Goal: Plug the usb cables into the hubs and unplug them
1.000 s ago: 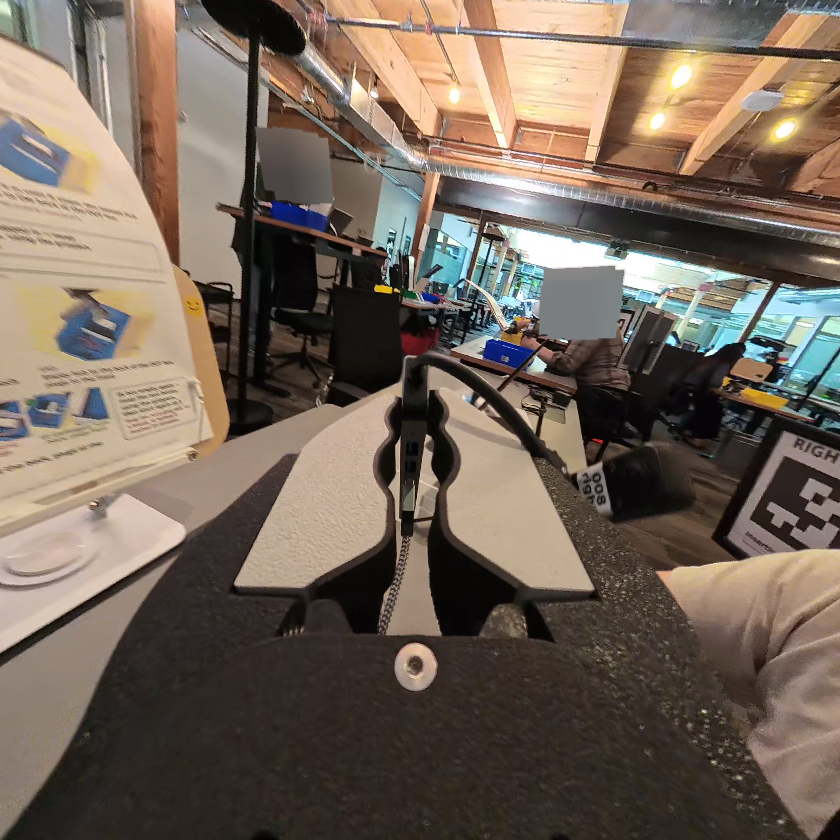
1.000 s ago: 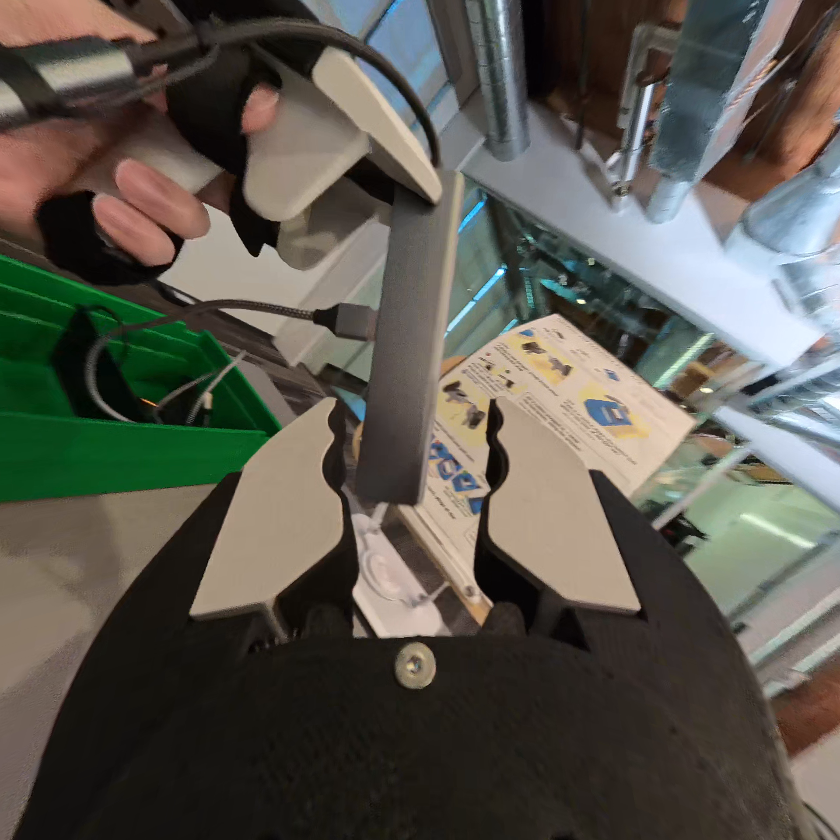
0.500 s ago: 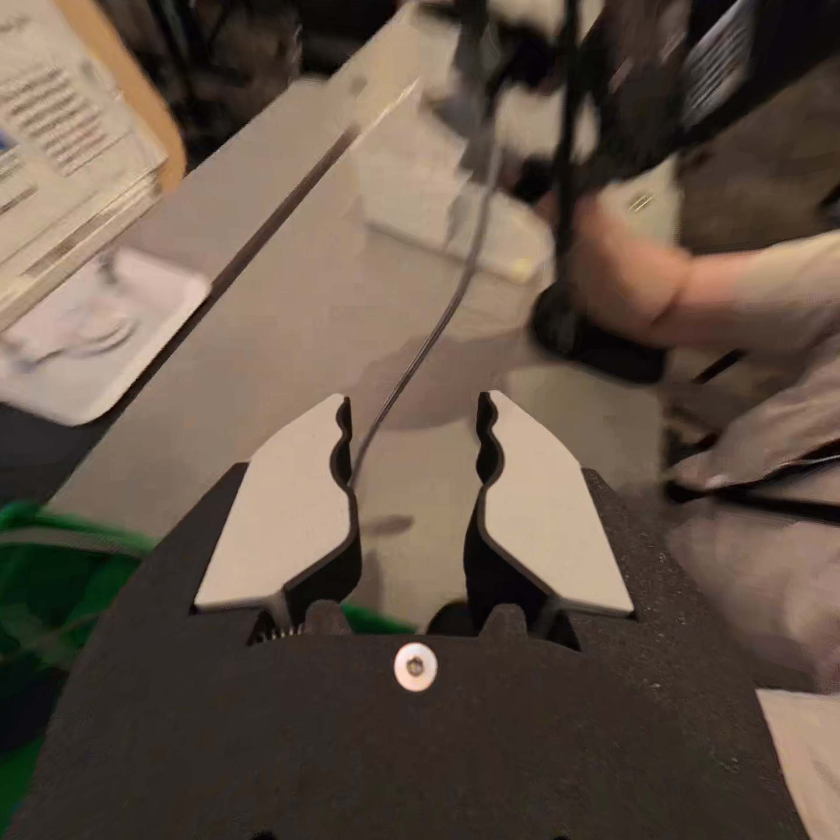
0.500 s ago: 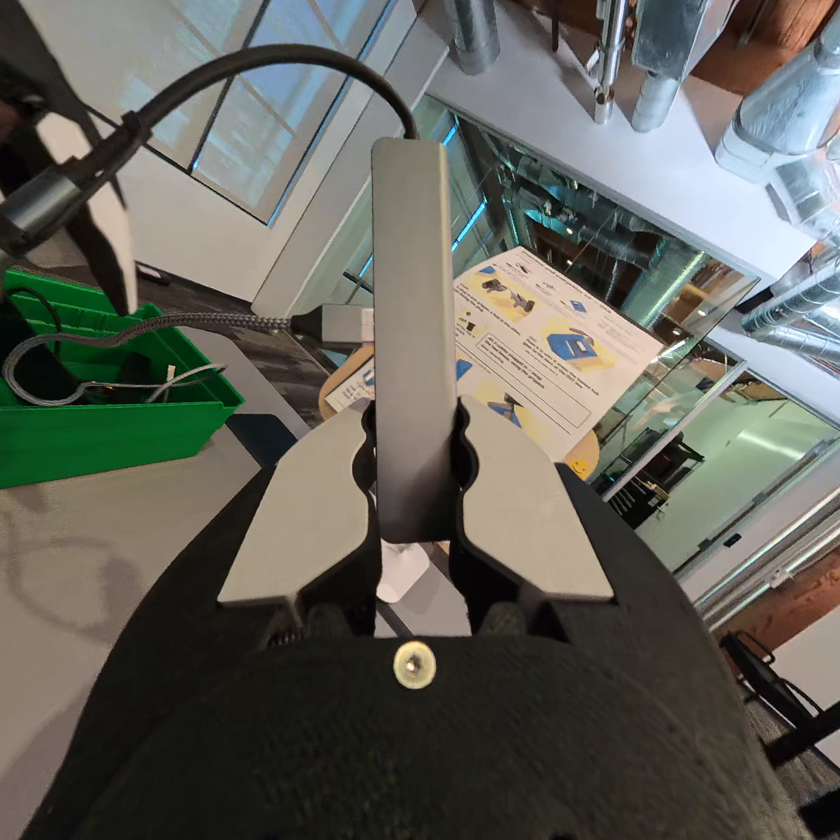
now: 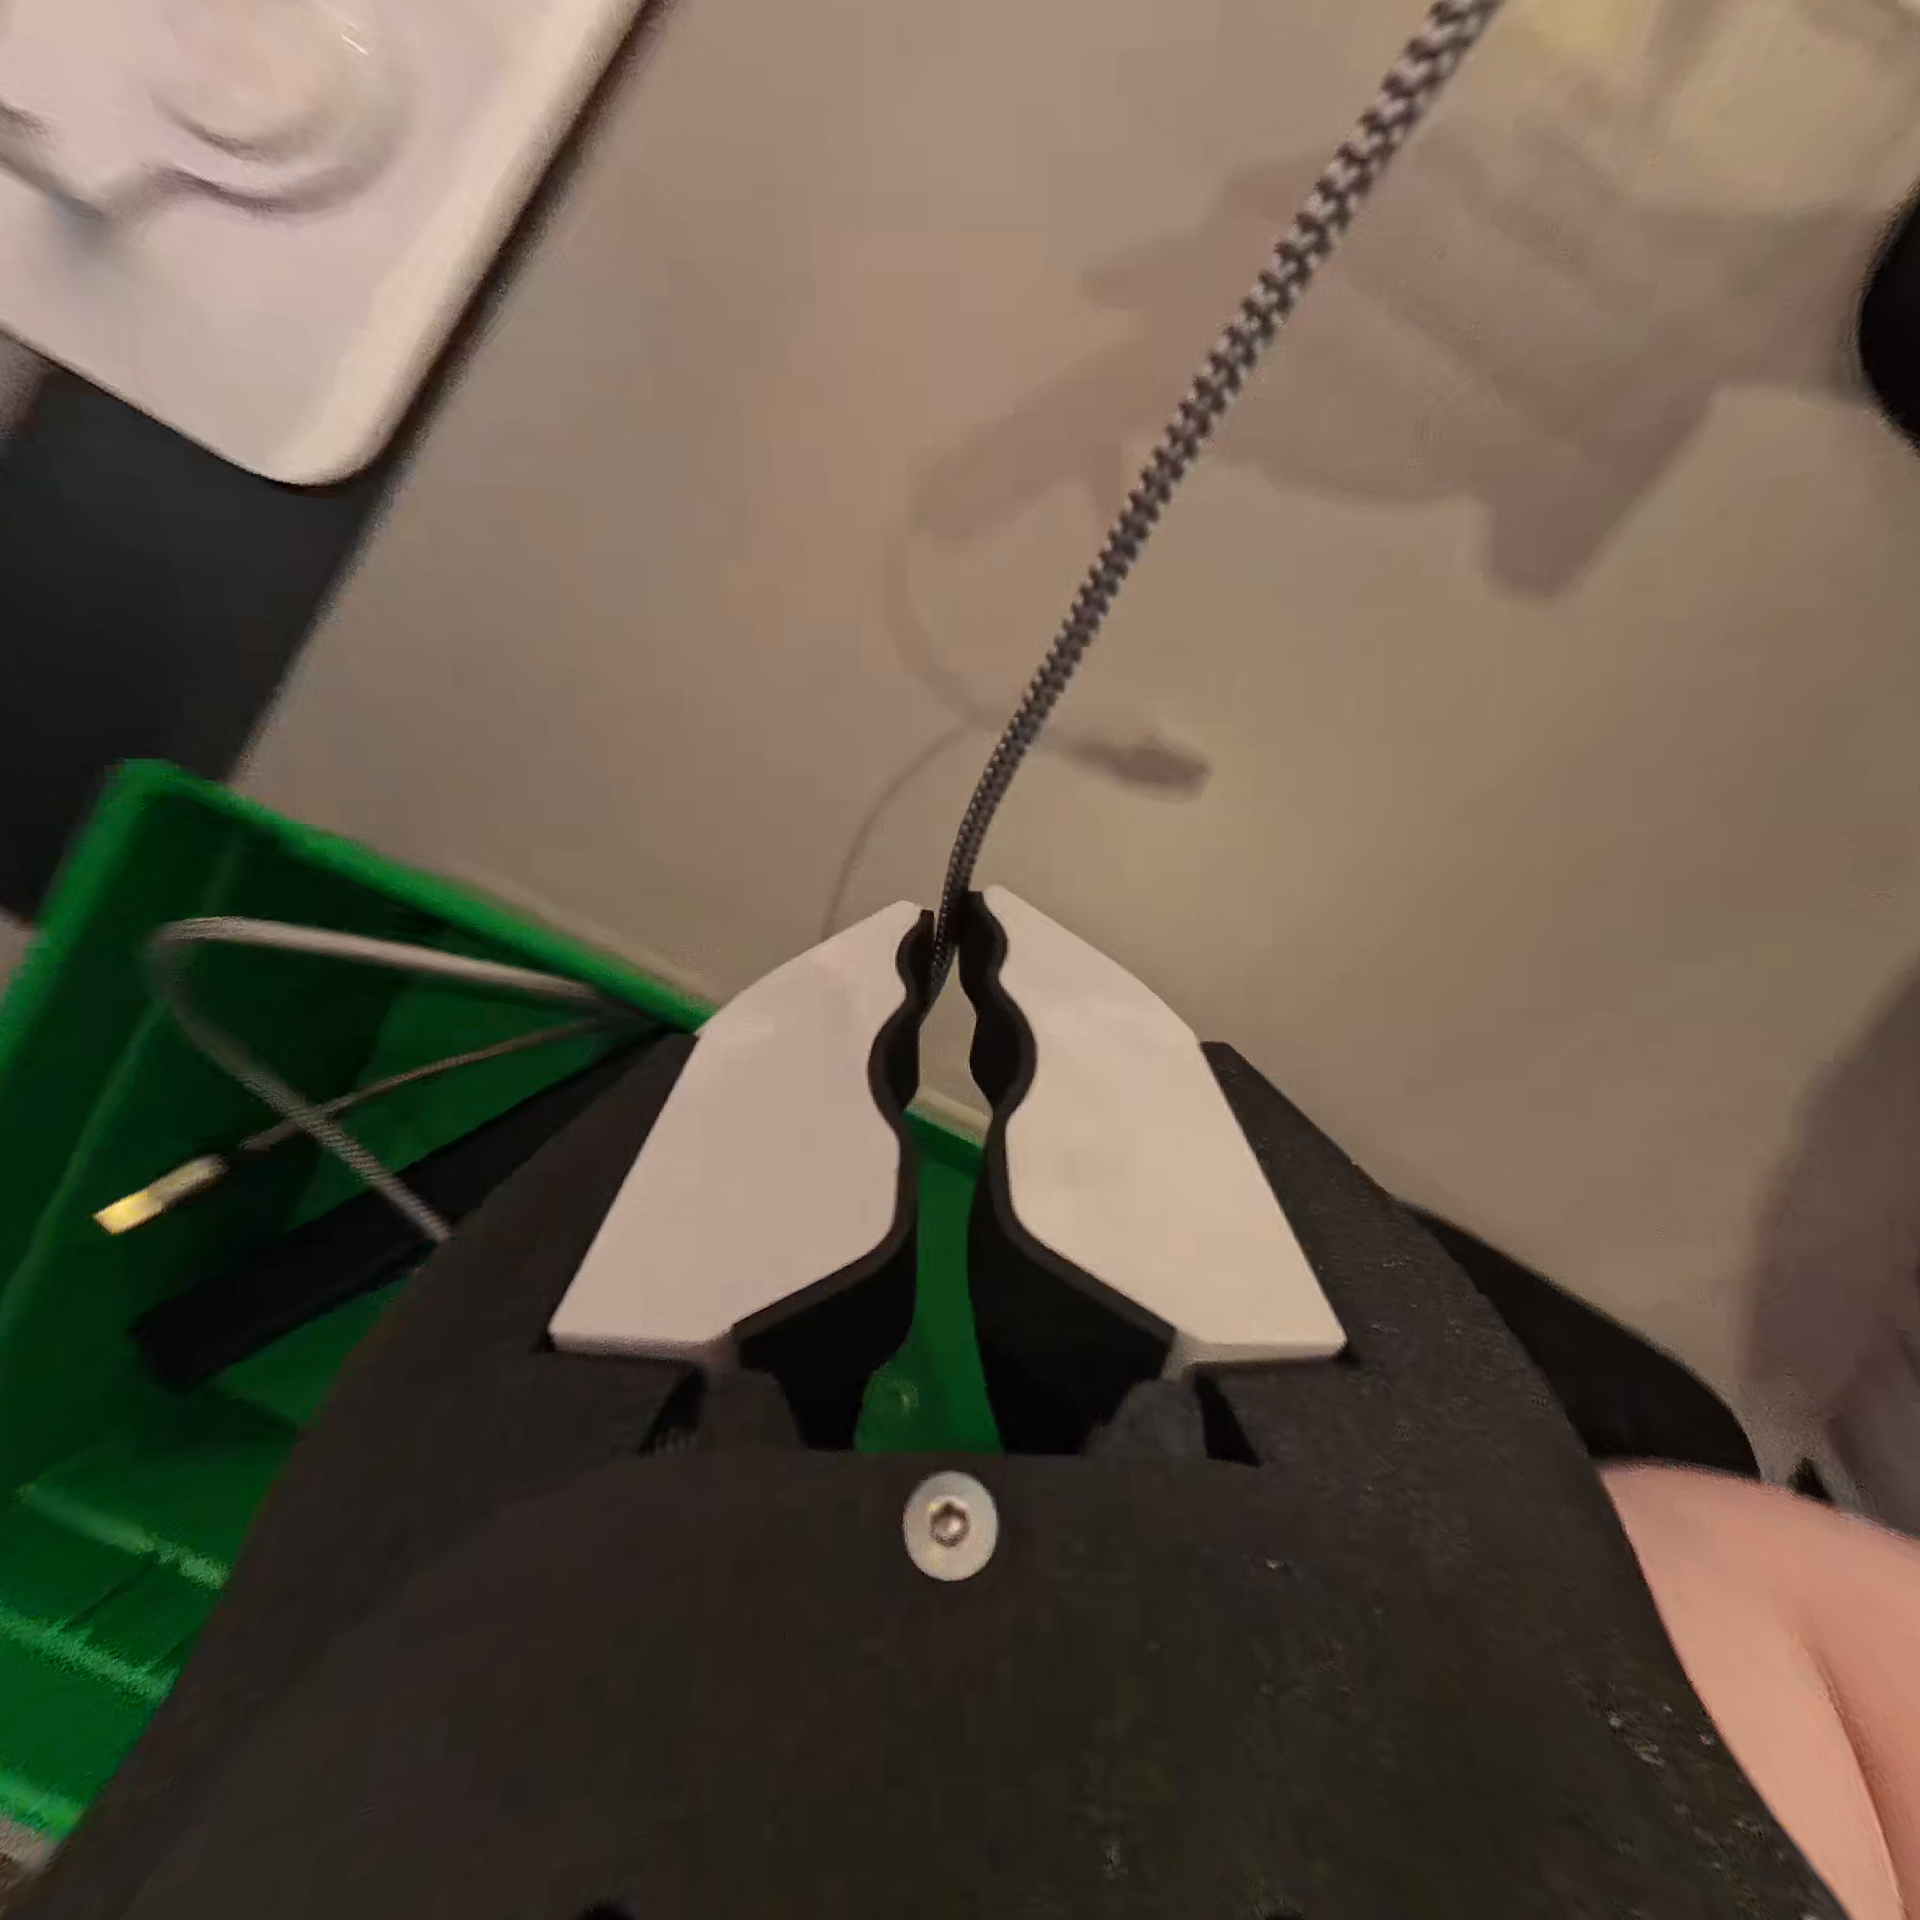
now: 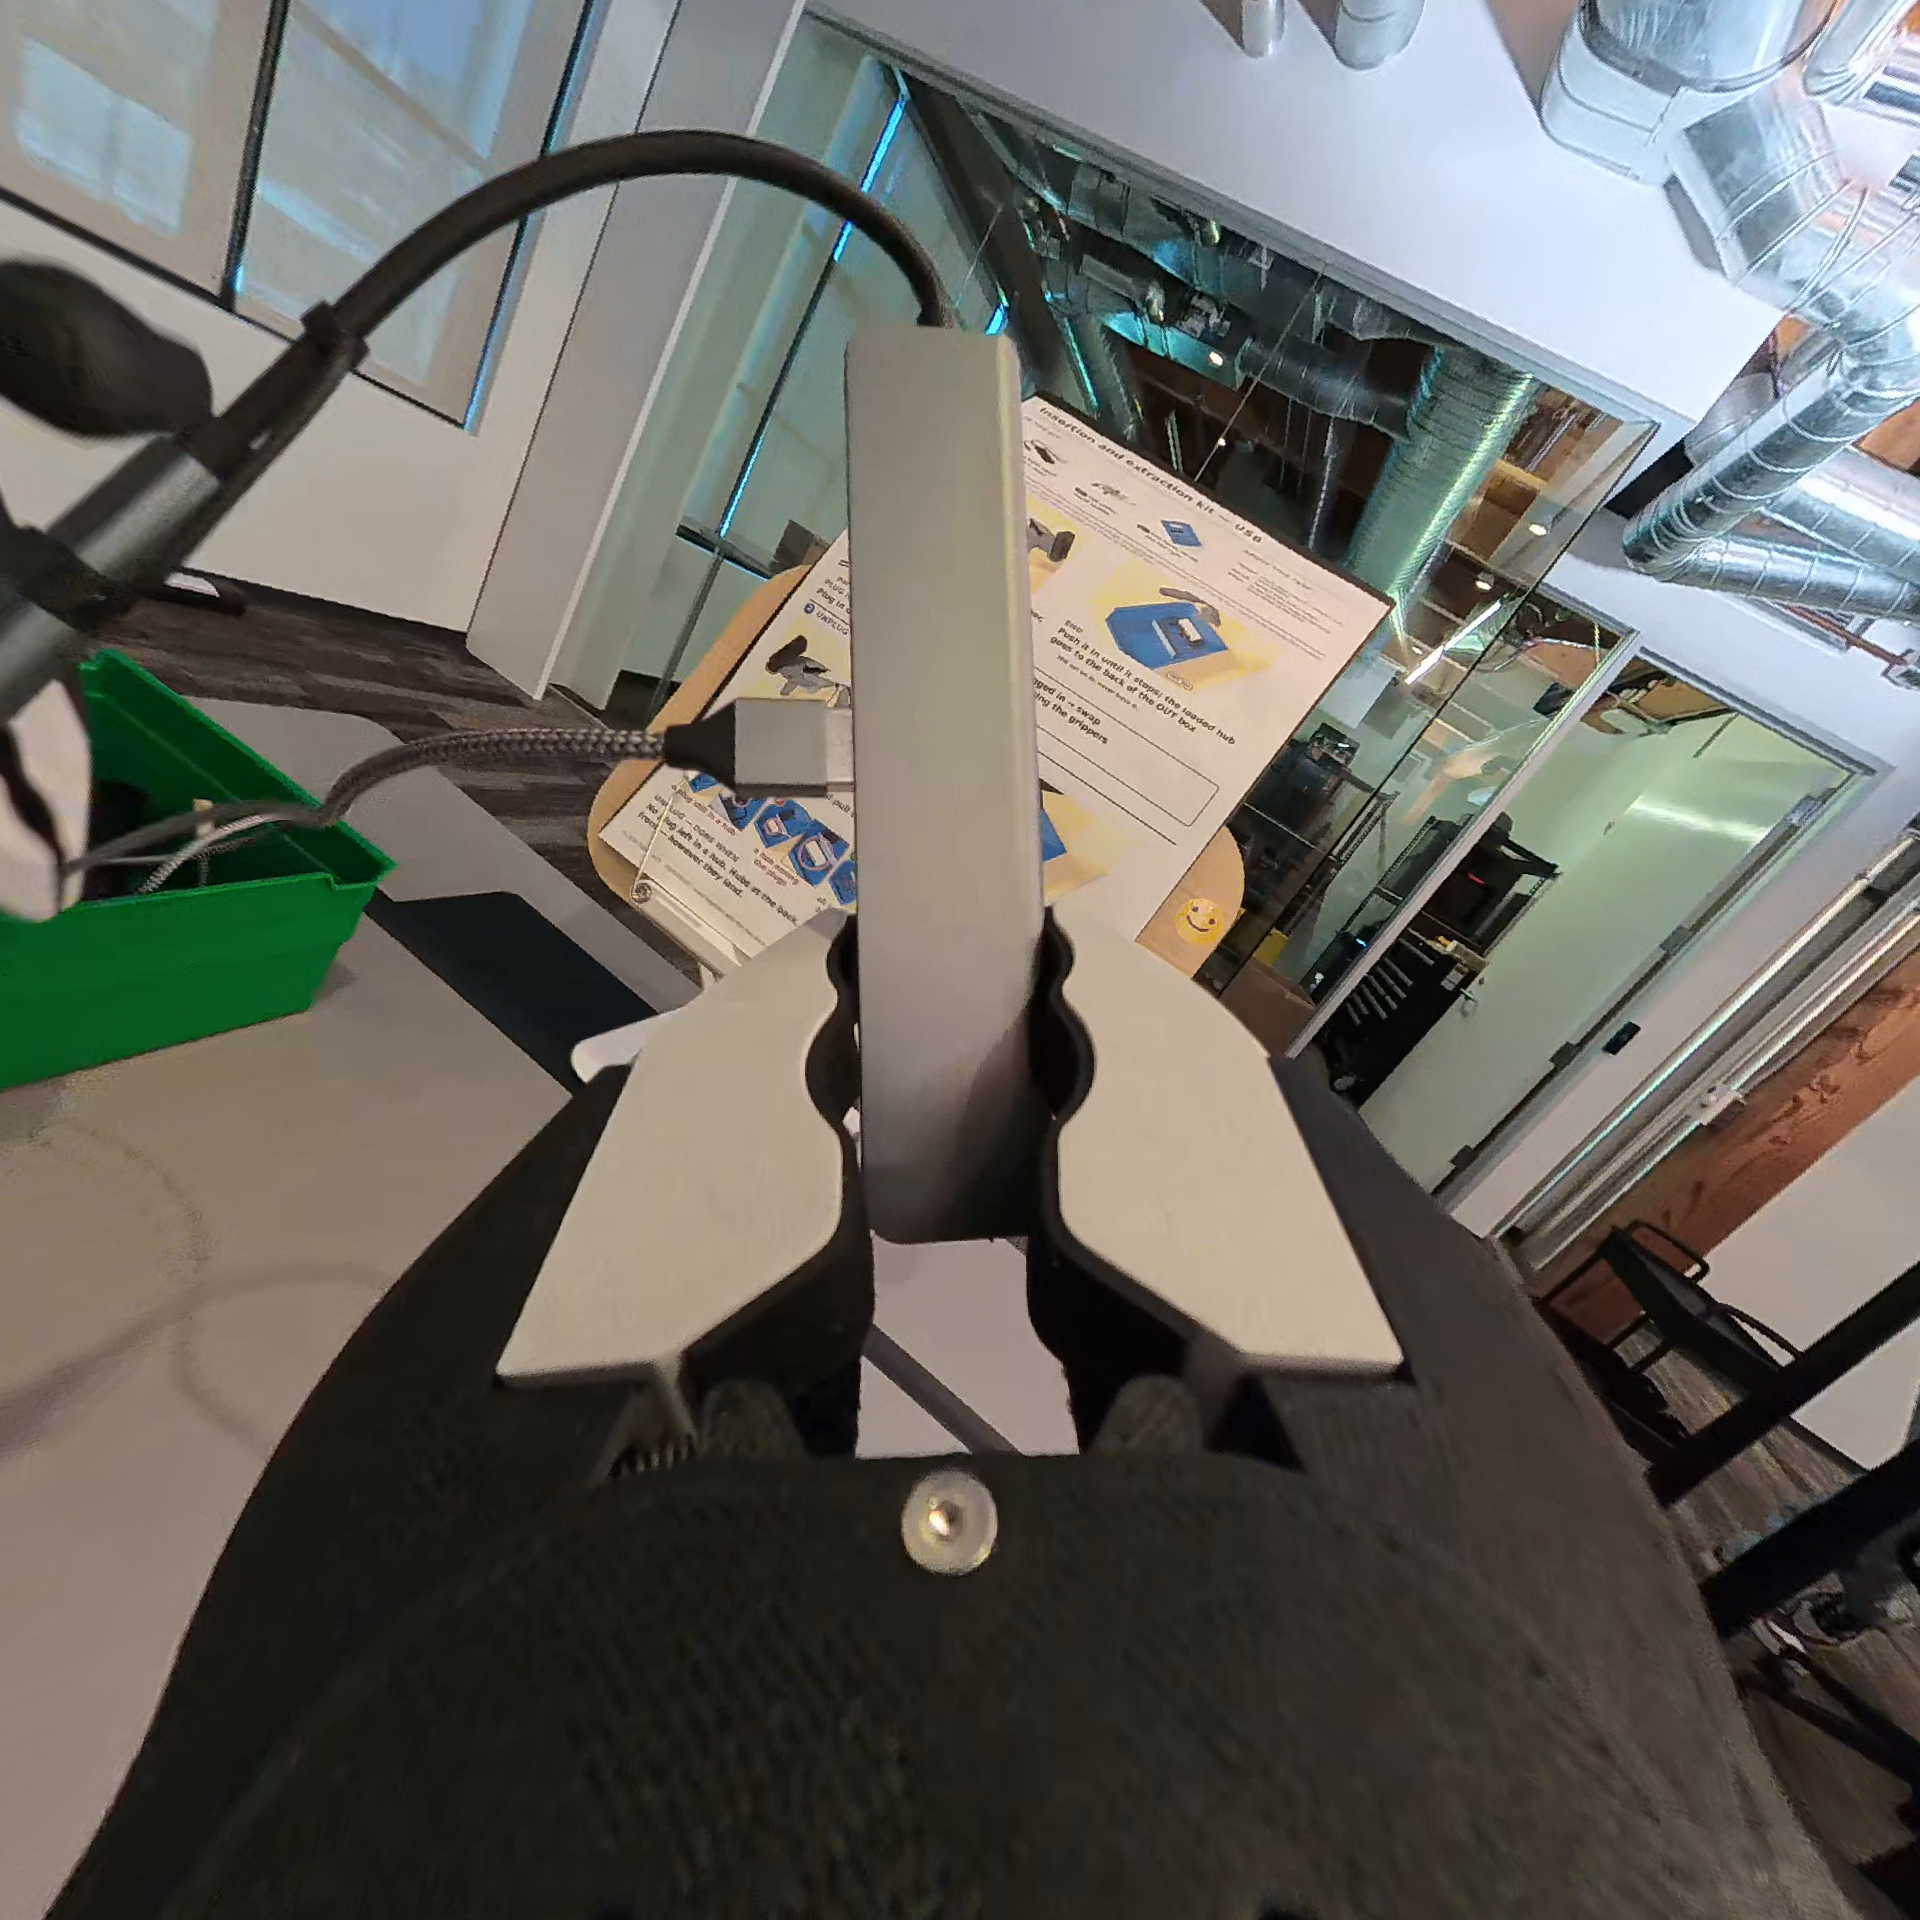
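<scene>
My right gripper [image 6: 945, 945] is shut on a grey USB hub [image 6: 940, 727] and holds it upright above the table. A braided cable's grey plug [image 6: 790, 758] sits in the hub's left side. The hub's own black cord [image 6: 623, 177] arcs from its top to the left. My left gripper [image 5: 951, 914] is shut at its tips on the braided cable [image 5: 1174, 436], which runs up and to the right from the pads. It hangs over the near edge of a green bin [image 5: 125, 1039]. The left gripper's finger [image 6: 31, 810] shows at the far left of the right wrist view.
The green bin [image 6: 177, 956] holds a black hub [image 5: 270, 1299], thin cables and a loose plug [image 5: 156, 1210]. A white stand base [image 5: 260, 208] lies on the grey table [image 5: 623, 520]. An instruction sheet [image 6: 1195, 665] stands behind the hub. A hand [image 5: 1766, 1662] is at the lower right. The tips of one gripper are about 30 cm away from the tips of the other.
The hub passed from my left gripper to my right, which closed on it. My left gripper opened, swung down toward the table and bin, then closed on the braided cable.
</scene>
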`<action>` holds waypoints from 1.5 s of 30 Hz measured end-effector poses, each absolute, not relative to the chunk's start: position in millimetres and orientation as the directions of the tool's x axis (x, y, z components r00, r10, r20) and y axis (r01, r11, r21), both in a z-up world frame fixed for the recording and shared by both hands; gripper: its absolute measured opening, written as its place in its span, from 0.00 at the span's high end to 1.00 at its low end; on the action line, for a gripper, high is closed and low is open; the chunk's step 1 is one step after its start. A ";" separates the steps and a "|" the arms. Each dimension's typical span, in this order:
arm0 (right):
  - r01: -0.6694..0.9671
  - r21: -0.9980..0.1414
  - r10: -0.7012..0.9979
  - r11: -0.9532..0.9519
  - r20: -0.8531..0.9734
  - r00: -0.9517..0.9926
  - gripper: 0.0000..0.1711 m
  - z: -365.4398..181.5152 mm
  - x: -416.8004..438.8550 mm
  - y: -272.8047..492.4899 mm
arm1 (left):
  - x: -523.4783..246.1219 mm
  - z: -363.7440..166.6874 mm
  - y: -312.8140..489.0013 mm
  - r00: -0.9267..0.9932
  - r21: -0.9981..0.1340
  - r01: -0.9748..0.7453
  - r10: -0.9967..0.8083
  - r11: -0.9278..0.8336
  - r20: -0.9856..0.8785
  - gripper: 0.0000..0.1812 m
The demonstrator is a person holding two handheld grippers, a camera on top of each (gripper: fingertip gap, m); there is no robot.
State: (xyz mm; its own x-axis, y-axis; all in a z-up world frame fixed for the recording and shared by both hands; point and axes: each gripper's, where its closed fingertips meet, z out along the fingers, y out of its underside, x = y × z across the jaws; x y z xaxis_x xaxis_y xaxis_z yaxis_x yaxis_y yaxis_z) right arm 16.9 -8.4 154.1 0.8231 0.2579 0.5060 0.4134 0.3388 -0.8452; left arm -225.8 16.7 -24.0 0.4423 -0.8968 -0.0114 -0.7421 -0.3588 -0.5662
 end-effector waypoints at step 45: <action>-0.042 -0.999 0.938 0.013 -0.002 0.346 0.82 158.4 64.4 -80.0 | -56.8 26.4 -69.6 0.184 -0.843 -0.477 -0.966 -0.249 0.182 0.95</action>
